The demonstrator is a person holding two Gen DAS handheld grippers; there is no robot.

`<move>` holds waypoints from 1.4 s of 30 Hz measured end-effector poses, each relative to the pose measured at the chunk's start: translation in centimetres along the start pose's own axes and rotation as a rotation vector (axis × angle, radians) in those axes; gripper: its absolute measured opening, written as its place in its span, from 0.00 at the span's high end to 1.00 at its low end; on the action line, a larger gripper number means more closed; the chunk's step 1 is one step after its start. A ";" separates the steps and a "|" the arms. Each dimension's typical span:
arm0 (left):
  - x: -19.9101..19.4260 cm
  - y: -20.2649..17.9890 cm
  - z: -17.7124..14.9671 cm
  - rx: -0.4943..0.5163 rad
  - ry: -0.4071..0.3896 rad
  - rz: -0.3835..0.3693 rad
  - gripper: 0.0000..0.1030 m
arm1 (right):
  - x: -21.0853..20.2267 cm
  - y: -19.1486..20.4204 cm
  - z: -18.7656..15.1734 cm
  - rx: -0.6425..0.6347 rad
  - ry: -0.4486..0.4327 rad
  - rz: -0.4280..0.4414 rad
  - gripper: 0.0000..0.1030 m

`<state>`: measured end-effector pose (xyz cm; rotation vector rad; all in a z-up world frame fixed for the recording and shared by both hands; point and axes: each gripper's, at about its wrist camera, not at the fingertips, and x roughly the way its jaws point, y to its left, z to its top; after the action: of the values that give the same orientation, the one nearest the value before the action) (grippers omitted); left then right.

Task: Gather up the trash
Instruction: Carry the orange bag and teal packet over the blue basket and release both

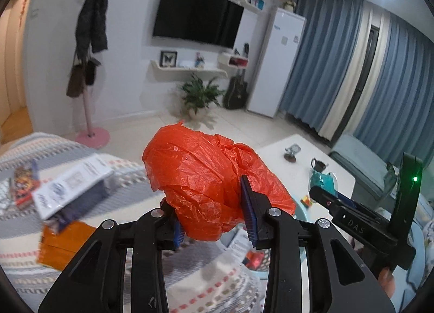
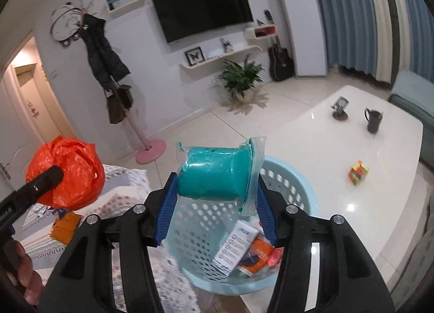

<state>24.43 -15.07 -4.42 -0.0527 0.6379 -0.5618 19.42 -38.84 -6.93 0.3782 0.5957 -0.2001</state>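
My left gripper (image 1: 213, 218) is shut on a crumpled orange plastic bag (image 1: 200, 172), which bulges up and out past the blue pads. In the right wrist view the same orange bag (image 2: 73, 172) hangs at the left, over the patterned blanket. A clear zip bag with a teal lump inside (image 2: 214, 174) is pinched between the pads of my right gripper (image 2: 217, 181). Just below and behind it stands a light blue perforated basket (image 2: 295, 177). In the basket lie a white box (image 2: 236, 245) and an orange packet (image 2: 257, 256).
The patterned blanket (image 1: 27, 231) carries a white box (image 1: 73, 185), an orange packet (image 1: 62, 245) and a snack packet (image 1: 23, 183). A white table (image 2: 339, 150) holds a black mug (image 2: 374, 120), a colour cube (image 2: 358, 172) and a small stand (image 2: 340, 109). A coat stand's pink base (image 2: 150, 150) is on the floor.
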 end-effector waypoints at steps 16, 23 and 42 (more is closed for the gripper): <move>6.8 -2.9 -2.2 0.042 0.172 -0.092 0.60 | 4.3 -4.6 -2.4 0.103 0.164 -0.055 0.48; 6.7 -3.5 -2.7 0.051 0.174 -0.097 0.45 | 4.2 -5.1 -2.4 0.130 0.175 -0.048 0.40; 2.4 -1.6 -3.1 -0.004 0.129 -0.084 0.44 | 1.9 0.0 -2.1 0.011 0.145 0.007 0.40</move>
<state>23.47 -17.28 -7.91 -0.0476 0.7649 -0.6492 19.93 -38.12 -9.61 0.4083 0.7366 -0.1699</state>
